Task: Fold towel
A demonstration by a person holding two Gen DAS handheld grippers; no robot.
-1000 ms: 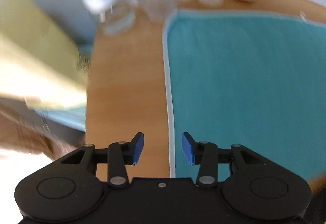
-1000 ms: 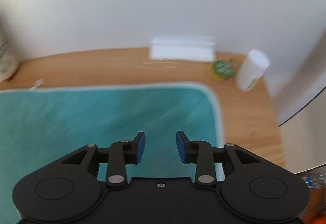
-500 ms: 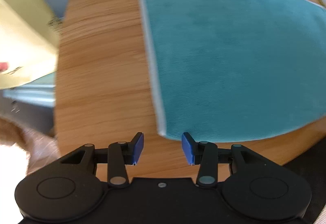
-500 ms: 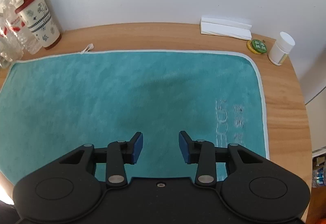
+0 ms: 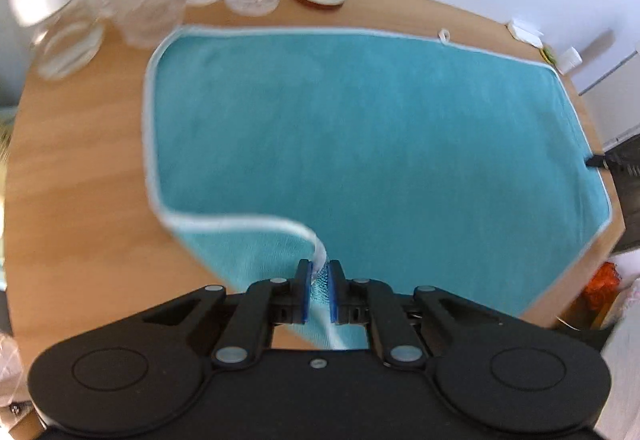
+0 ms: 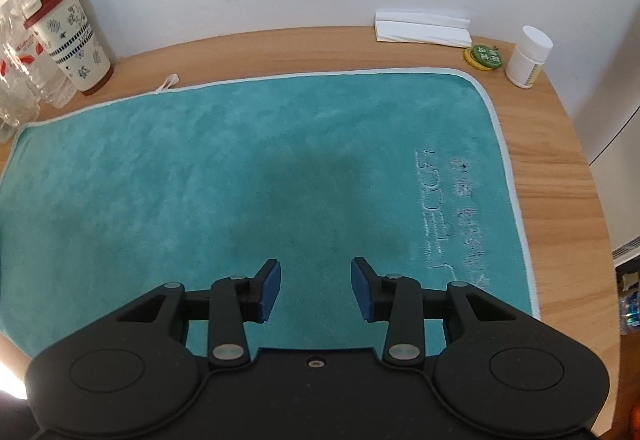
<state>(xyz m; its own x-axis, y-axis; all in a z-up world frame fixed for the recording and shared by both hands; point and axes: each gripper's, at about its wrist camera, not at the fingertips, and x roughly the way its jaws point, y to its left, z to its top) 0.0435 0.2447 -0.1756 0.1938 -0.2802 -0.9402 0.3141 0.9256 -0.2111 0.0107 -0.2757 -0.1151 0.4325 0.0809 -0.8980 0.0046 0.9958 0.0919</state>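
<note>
Towel (image 5: 380,144): spread flat on the wooden bench (image 5: 80,180), except the near left corner, which is lifted and curled over.
Left hand-held gripper (image 5: 319,290): pressed together on that lifted corner's white hem.
Right hand-held gripper (image 6: 315,290): spread wide, held above the towel (image 6: 280,180), nothing gripped.
Tumbler (image 6: 72,40): upright beyond the towel's far edge, beside clear bottles (image 6: 24,80).

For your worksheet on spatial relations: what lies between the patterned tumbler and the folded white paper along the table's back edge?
In the right wrist view, bare wood lies between the patterned tumbler and the folded white paper; the towel lies nearer.
</note>
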